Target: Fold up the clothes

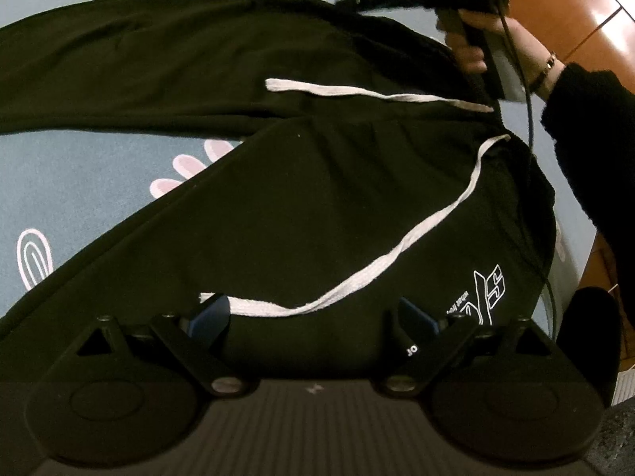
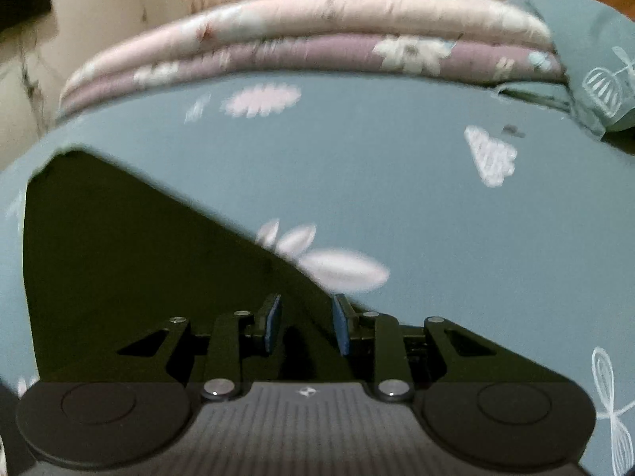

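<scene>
Teal bedding printed with pale flowers [image 1: 79,182] covers the bed, and folded quilts [image 2: 309,39] are stacked at its far edge against a light wall. Black drawstring trousers [image 1: 278,206] lie spread on it, waistband toward the person and two legs running away, the nearer one slanting off from the other so that a wedge of bedding shows between them. One white drawstring [image 1: 377,261] trails across the waist area down to the left gripper [image 1: 313,317], whose jaws stand wide apart just above the cloth, the cord end lying by the left pad; nothing is pinched there. The right gripper [image 2: 305,325] sits at the far side of the waist, seen from the left wrist view as a dark tool in a hand [image 1: 472,39] beside the upper trouser leg. Its own camera shows the blue pads [image 2: 274,325] partly drawn in, with the slanting black edge of the fabric running between them, though I cannot tell whether they press on it. That edge runs long from near the pads away to the upper left, so the fold seems to hinge on carrying this right-hand side across toward the left gripper, which is nearer the logo [image 1: 488,293] and the waist.
</scene>
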